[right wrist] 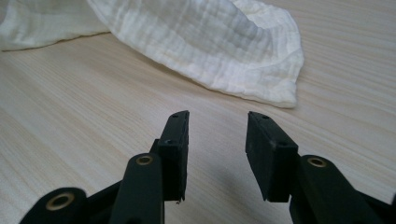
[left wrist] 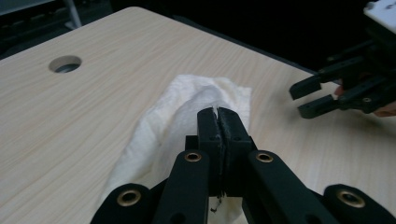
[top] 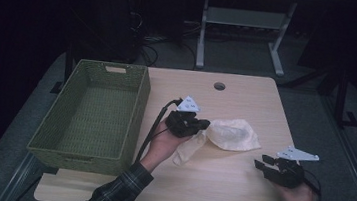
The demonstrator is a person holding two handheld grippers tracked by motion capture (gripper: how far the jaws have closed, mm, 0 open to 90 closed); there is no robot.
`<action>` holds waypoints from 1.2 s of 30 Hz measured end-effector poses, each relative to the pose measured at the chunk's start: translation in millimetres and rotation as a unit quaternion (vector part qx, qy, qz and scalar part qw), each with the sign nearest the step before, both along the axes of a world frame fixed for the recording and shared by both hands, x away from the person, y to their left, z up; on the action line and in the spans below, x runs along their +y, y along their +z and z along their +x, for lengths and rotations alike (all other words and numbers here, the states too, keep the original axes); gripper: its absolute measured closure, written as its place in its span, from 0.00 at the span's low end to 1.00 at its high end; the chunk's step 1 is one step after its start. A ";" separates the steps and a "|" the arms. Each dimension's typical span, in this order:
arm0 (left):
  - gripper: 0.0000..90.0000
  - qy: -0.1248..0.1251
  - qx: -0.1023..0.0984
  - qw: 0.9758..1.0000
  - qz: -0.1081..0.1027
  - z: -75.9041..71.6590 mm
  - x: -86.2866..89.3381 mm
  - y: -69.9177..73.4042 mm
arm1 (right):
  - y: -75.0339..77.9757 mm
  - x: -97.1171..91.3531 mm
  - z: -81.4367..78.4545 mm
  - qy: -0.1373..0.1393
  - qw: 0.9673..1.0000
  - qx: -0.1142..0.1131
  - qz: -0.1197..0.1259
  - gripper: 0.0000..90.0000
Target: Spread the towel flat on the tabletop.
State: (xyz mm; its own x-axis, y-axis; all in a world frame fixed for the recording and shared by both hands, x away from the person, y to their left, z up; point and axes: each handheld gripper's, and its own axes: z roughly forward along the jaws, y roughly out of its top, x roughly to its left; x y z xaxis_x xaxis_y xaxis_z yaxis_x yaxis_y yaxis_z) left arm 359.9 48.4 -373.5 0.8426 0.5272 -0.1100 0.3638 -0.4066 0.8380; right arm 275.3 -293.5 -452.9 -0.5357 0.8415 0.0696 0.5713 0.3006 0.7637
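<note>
Cloth (top: pixel 230 134), cream and crumpled, lay at the centre of the high view on the wooden table (top: pixel 236 197), with one end drawn up toward my left gripper (top: pixel 203 124). In the left gripper view those jaws were pressed together, and a thin fold of the fabric appeared to be pinched between the pads; the rest trailed down to the tabletop below. My worry was how little material I had: a grip that shallow, near an edge, could slip free as the weight of the hanging part came onto it, and the cloth would drop back in a heap.

My right gripper (top: pixel 263 162) sat at the lower right of the high view, jaws partly apart with nothing between them, its tips aimed at the near edge of the cloth but not touching it. If I brought it in too low, I judged the pads would scrape the tabletop or push the fabric away instead of catching it.

At the left of the high view stood the green woven basket (top: pixel 138 106), beside the left hand (top: pixel 164 147). A trailing tail of cloth could snag on its rim if I swung across carelessly.
</note>
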 end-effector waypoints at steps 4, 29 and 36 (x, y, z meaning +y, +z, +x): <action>0.98 0.015 0.028 0.999 0.025 13.1 3.2 -26.4 | 0.2 0.3 -0.5 0.000 1.000 0.000 -0.001 0.66; 0.64 0.083 0.027 0.994 0.067 7.0 43.0 -47.5 | 7.9 25.3 3.7 0.038 0.999 -0.005 0.010 0.66; 0.60 0.071 0.032 0.995 0.070 -13.7 50.3 -50.3 | 9.9 48.4 11.3 0.067 0.998 -0.003 0.006 0.66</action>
